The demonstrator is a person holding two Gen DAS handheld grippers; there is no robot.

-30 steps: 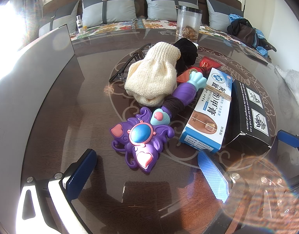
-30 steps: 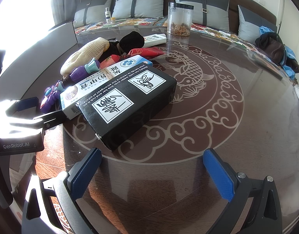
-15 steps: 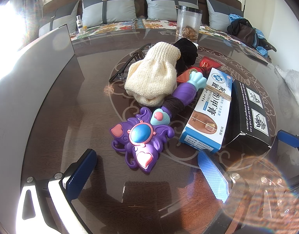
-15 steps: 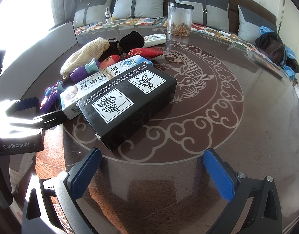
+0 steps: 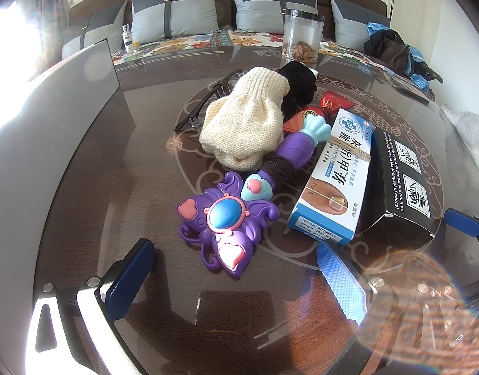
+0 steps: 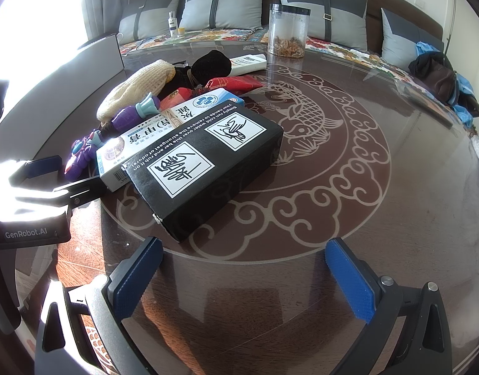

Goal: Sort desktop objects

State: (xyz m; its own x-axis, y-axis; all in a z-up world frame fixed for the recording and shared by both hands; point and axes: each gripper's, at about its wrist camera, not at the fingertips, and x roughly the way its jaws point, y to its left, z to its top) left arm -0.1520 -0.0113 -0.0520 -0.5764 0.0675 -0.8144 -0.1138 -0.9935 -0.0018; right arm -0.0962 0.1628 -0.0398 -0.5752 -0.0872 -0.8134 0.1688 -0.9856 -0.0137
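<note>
With both tongs, left (image 5: 236,276) and right (image 6: 244,276), wide and empty above the worktop (image 6: 380,206), we should take the nearest piece of the central pile first: the toy wand (image 5: 227,222) or black box (image 6: 205,159).

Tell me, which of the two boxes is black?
The black box, the one with white squares and line drawings on top, nearest the right gripper. The blue-and-white cream box beside it is slimmer and has Chinese writing.
</note>
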